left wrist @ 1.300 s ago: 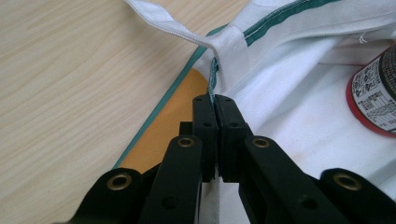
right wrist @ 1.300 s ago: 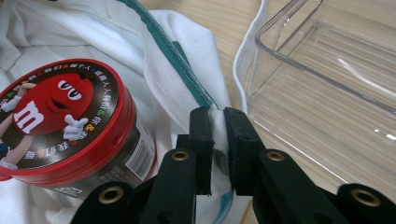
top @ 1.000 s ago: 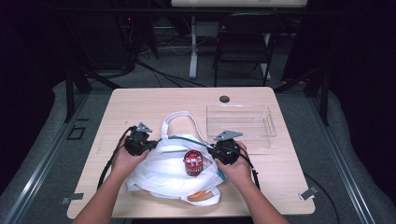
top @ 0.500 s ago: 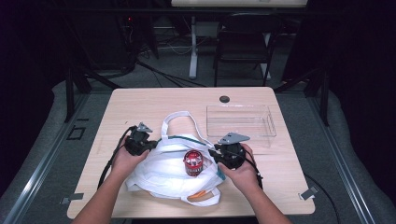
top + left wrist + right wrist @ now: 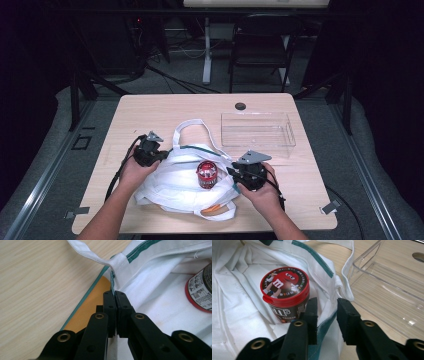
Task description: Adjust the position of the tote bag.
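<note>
At centre frame, the right gripper has let go of the white bag and stands open, while the left gripper stays clenched on the rim, so the red tub sits exposed.

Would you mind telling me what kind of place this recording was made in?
Probably a lab or studio set up for recording: a lone wooden table ringed by dark metal framing, cables trailing over grey carpet, and an empty folding chair behind.

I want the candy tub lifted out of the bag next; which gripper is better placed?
Probably the right gripper: open, beside the candy tub. The left gripper is shut on the bag edge.
</note>
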Tool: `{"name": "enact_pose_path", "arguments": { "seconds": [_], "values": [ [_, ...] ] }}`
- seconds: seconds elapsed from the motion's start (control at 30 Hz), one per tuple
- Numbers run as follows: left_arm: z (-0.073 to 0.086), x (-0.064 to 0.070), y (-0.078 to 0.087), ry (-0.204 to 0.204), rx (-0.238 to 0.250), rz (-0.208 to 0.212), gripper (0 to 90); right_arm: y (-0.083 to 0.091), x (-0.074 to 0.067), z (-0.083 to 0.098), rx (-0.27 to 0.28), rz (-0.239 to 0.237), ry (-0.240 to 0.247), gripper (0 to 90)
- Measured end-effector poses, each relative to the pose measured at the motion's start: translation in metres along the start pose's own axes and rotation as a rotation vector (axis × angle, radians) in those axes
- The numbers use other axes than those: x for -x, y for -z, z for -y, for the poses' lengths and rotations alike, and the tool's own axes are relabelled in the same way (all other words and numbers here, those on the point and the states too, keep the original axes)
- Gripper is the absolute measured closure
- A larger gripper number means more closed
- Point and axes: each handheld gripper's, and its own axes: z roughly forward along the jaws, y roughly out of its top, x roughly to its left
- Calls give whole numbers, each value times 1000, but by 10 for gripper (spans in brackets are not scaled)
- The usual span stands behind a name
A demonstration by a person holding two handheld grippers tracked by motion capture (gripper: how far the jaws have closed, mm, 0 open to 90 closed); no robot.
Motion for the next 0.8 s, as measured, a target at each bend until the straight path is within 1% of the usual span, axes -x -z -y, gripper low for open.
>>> {"name": "enact_pose_path", "arguments": {
  "seconds": [0.03,0.07,0.2,0.37,0.43,0.53,0.67,0.77,0.8],
  "values": [
    [0,0,0,0,0,0,882,0,0,0,0,0,0,743],
    [0,0,0,0,0,0,882,0,1,2,7,-7,-7,784],
    [0,0,0,3,2,0,881,-1,3,6,-6,-12,-9,833],
    [1,0,0,2,7,2,882,-2,4,11,-15,-18,-23,856],
    [1,0,0,3,7,1,881,-3,4,12,-11,-18,-29,861],
    [1,0,0,4,10,4,881,-5,7,16,-29,-16,-29,880],
    [1,0,0,1,10,2,881,-7,10,19,-37,-20,-46,880],
    [1,0,0,-1,7,4,880,-7,10,20,-36,-16,-47,880],
    [1,1,0,0,5,5,880,-9,11,21,-49,-11,-38,881]
  ]
}}
